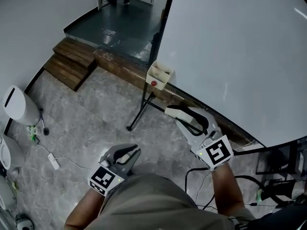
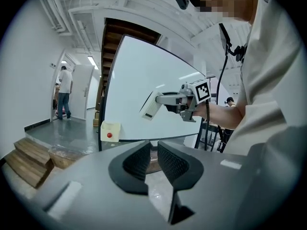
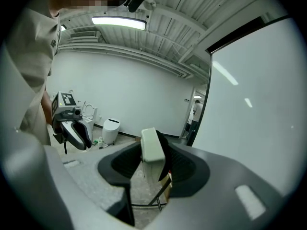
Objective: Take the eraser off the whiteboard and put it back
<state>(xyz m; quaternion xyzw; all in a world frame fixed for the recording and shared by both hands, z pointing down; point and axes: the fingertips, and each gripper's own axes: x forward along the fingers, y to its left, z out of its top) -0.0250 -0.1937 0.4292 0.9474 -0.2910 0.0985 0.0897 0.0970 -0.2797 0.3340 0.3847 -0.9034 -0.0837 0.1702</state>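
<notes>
A large whiteboard point(image 1: 240, 47) on a black stand fills the right side. My right gripper point(image 1: 184, 116) is shut on the white eraser point(image 1: 178, 112), held in the air just in front of the board's lower edge, clear of its surface. In the right gripper view the eraser point(image 3: 152, 152) stands upright between the jaws, with the whiteboard point(image 3: 254, 109) to the right. My left gripper point(image 1: 128, 153) hangs low near my body, shut with nothing between its pads point(image 2: 139, 162). From there the eraser point(image 2: 149, 107) shows in front of the whiteboard point(image 2: 139, 80).
A cream box with a red button point(image 1: 159, 74) hangs on the board's stand. Wooden steps point(image 1: 72, 61) lead to a dark landing at the back. A white appliance point(image 1: 19, 104) and a power strip point(image 1: 53, 162) lie at the left. Black cables point(image 1: 201, 176) trail by my right side. A person point(image 2: 64, 91) stands in the doorway.
</notes>
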